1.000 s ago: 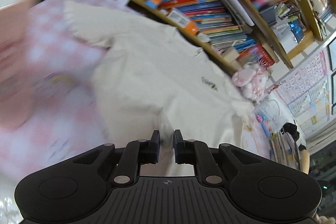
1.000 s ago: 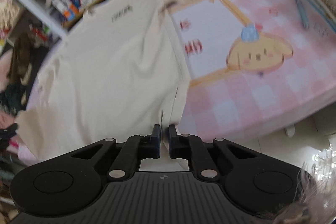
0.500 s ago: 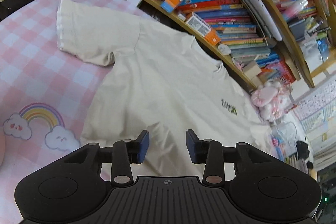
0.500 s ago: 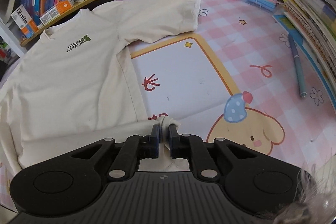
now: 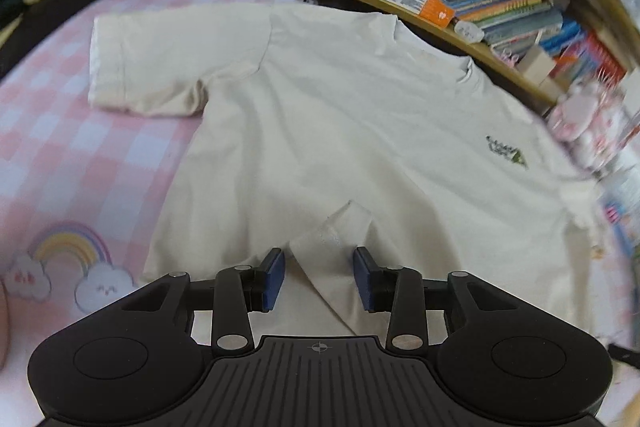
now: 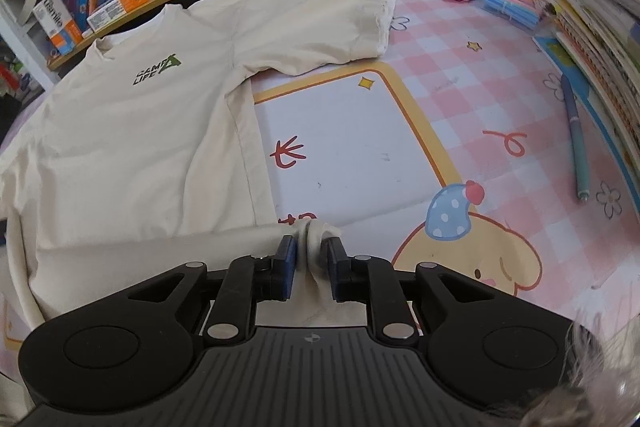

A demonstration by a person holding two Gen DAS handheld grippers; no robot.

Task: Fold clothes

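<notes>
Fingers of the right gripper (image 6: 311, 254) pinch the hem corner of the soft, limp T-shirt (image 6: 132, 147) spread flat ahead on the desk (image 6: 460, 39), while the left gripper (image 5: 319, 277) gapes over a turned-up hem flap, the better hold.

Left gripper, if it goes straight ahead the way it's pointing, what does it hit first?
The left gripper, open, would first meet the turned-up hem corner of the shirt just ahead of its fingers; depth is unclear.

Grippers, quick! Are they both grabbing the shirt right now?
Left gripper: open, holding nothing; the T-shirt hem lies between its fingers.
Right gripper: shut on the T-shirt's bunched corner.
</notes>
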